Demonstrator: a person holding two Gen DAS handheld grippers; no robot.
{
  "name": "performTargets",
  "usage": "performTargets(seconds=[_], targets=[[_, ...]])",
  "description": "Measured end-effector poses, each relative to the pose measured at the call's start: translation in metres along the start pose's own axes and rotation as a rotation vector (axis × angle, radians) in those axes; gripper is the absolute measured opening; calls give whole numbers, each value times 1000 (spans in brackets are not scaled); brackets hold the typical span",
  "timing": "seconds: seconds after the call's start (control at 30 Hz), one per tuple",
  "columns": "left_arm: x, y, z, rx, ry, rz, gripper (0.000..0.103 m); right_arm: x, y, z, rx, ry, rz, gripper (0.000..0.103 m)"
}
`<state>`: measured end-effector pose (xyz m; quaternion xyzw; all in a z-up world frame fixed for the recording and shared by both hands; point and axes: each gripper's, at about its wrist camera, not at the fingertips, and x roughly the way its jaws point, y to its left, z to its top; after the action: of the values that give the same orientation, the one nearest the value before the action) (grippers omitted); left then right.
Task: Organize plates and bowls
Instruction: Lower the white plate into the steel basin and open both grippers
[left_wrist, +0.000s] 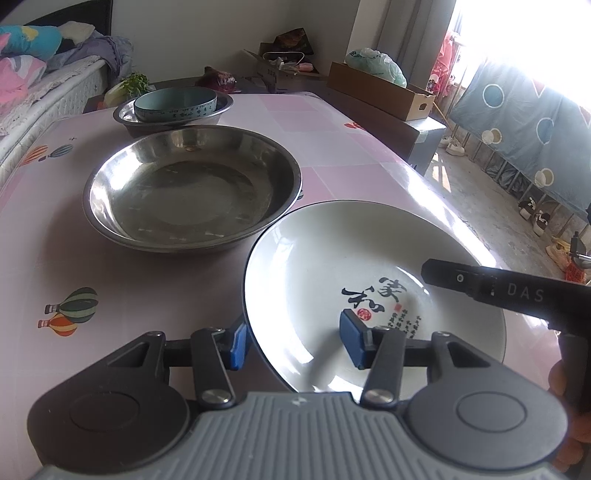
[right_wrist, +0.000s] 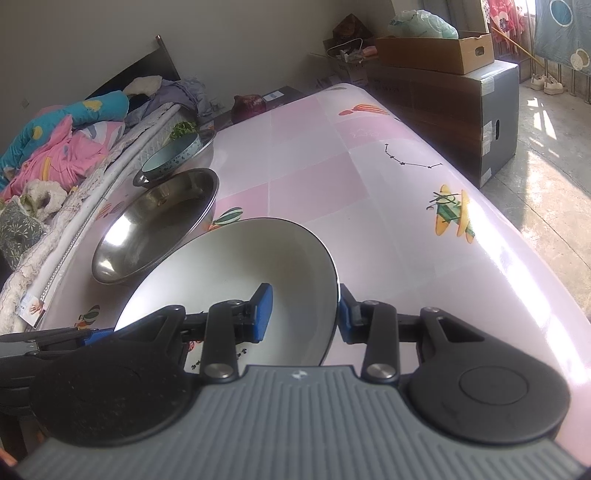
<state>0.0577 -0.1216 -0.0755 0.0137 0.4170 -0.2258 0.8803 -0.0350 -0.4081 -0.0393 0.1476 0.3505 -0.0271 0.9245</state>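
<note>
Both tongs straddle the white calligraphy plate (left_wrist: 332, 280) at opposite rims. The left tongs (left_wrist: 293, 341) stand spread around it, while the right tongs (right_wrist: 304, 314) pinch its edge, likely to lift it toward the large steel basin (left_wrist: 192, 188) just beside on the bench (left_wrist: 351, 147).

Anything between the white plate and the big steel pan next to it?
Nothing visible. The white plate, straddled at its rim by both the left gripper and right gripper, sits right beside the steel pan, whose inside is empty. The pink table between them is bare.
</note>
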Motion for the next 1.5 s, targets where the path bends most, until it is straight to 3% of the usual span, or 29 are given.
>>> performTargets(seconds=[1.5], targets=[[-23, -17, 2, 43, -69, -33, 50, -44, -1, -2, -21, -85, -29, 36]])
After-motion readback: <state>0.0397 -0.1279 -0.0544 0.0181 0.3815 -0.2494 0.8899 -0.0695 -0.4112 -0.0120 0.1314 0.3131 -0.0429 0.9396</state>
